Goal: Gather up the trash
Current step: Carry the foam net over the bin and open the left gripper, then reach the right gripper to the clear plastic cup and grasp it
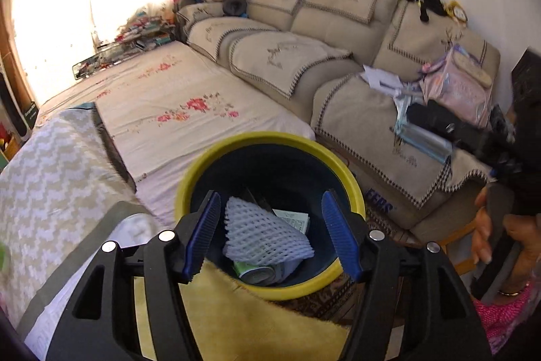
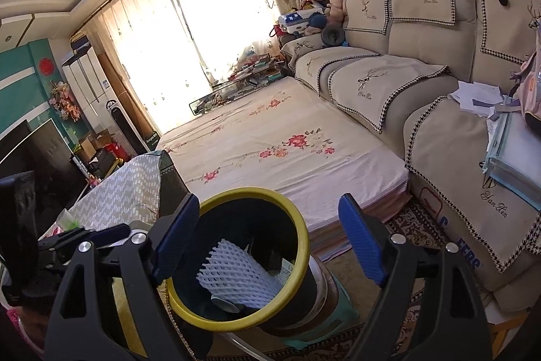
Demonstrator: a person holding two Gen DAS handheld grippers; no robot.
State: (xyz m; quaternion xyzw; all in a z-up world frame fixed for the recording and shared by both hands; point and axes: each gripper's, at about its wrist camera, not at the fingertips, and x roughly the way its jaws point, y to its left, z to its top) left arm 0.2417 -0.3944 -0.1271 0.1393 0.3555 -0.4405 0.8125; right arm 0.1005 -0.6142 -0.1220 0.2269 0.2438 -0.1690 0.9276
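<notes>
A dark bin with a yellow rim (image 1: 270,137) stands just ahead of both grippers. In it lies a white foam net sleeve (image 1: 267,232), resting on a green and white can (image 1: 257,273) and a small printed box (image 1: 293,219). My left gripper (image 1: 270,197) hovers over the bin mouth, open, and its blue pads (image 1: 203,232) touch nothing. My right gripper (image 2: 268,198) is open too, level with the yellow rim (image 2: 301,225), with the foam net (image 2: 236,273) below it inside the bin. Nothing is held by either one.
A floral-sheeted mattress (image 1: 175,104) lies behind the bin. A beige sofa (image 1: 338,9) at the right carries papers (image 1: 382,78) and a pink bag (image 1: 456,83). A chevron-patterned cover (image 1: 50,175) rises at the left. The bin rests on a green stool (image 2: 338,303). A hand (image 1: 487,225) is at the right.
</notes>
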